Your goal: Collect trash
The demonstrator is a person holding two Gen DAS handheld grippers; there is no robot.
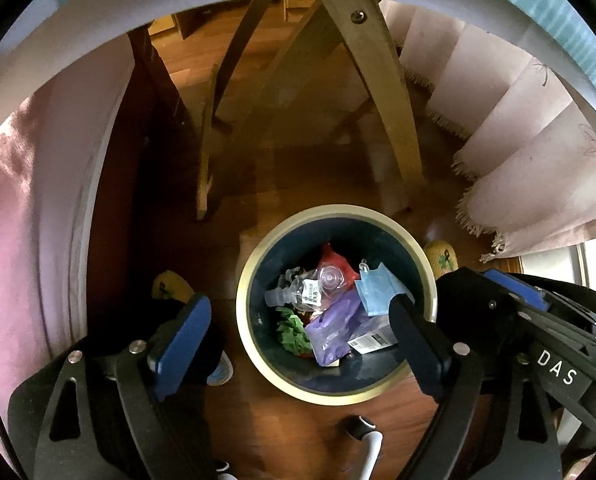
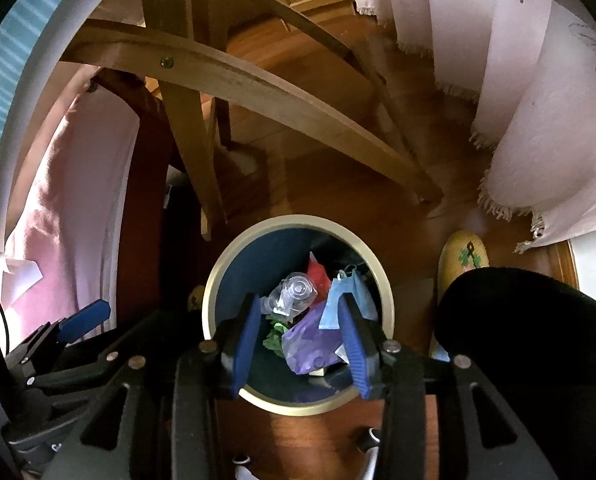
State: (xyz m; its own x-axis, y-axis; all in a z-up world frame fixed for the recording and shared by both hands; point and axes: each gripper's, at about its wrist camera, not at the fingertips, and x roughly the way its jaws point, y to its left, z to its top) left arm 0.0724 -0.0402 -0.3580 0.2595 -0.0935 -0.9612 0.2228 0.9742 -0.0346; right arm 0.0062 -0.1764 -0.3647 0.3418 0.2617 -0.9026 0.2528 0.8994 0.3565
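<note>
A round bin with a cream rim (image 1: 254, 340) (image 2: 218, 272) stands on the wooden floor below both grippers. Inside lie a clear plastic bottle (image 1: 301, 292) (image 2: 294, 292), a blue face mask (image 1: 373, 292) (image 2: 345, 300), a purple wrapper (image 1: 333, 328) (image 2: 309, 344), a red wrapper (image 1: 333, 258) (image 2: 317, 270) and green scrap (image 1: 294, 332) (image 2: 274, 338). My left gripper (image 1: 301, 316) is open and empty above the bin. My right gripper (image 2: 298, 320) is open and empty over the bin's mouth; it also shows at the right of the left wrist view (image 1: 509, 292).
Curved wooden chair legs (image 1: 385, 92) (image 2: 234, 80) stand behind the bin. A fringed pale tablecloth (image 1: 537, 168) (image 2: 557, 140) hangs at the right. Pink fabric (image 1: 26, 200) (image 2: 66, 220) hangs at the left. Yellow slippers (image 1: 441, 256) (image 2: 465, 252) flank the bin.
</note>
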